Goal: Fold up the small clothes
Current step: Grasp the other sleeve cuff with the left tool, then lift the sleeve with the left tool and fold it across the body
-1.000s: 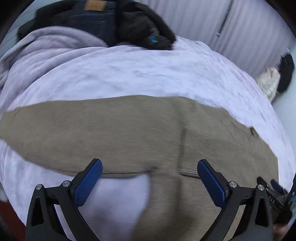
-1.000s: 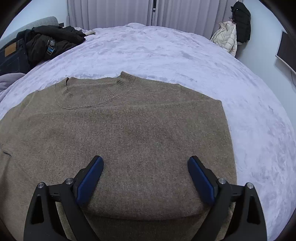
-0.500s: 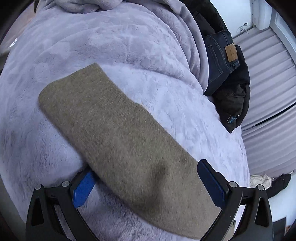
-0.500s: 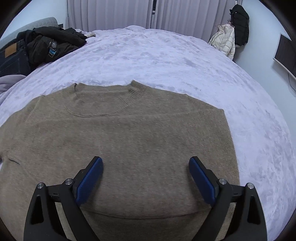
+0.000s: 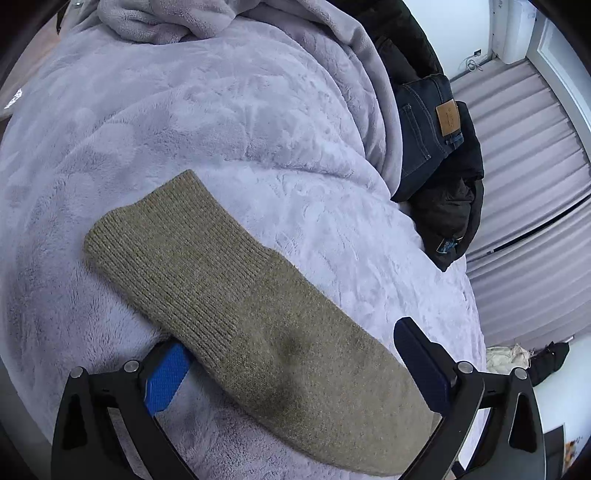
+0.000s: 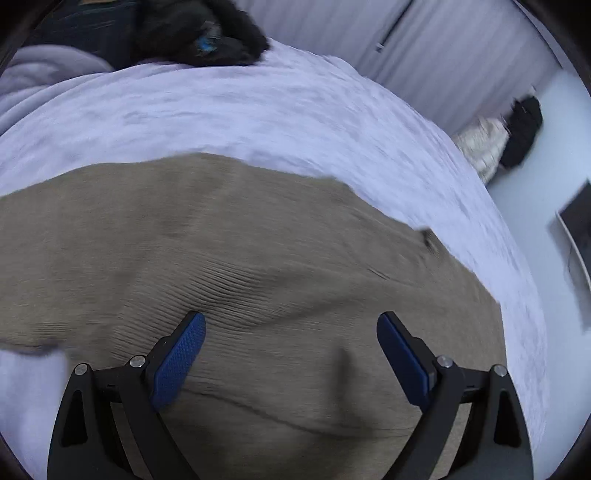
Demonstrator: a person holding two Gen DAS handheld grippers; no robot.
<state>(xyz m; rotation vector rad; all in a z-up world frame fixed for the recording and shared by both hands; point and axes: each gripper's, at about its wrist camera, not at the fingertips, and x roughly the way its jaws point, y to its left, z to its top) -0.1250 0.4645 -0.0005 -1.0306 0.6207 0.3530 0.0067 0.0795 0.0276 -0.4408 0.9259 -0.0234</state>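
Motion blur is smearing the whole right wrist view, so the sweater [image 6: 240,266] knit and the dark heap [image 6: 199,33] at the blanket's [image 6: 258,110] far edge are reading soft. In the left wrist view the sleeve [image 5: 236,314] is covering the tip of the left finger [image 5: 166,380] and running off the bottom edge. The jeans [image 5: 424,125] are lying half buried under the blanket fold.

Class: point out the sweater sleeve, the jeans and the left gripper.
sleeve [image 5: 177,236], left wrist view, on its ribbed cuff.
jeans [image 5: 424,136], left wrist view, below the waistband.
left gripper [image 5: 291,354], left wrist view, midway between the fingertips.

Both wrist views close above sweater [image 5: 258,332]
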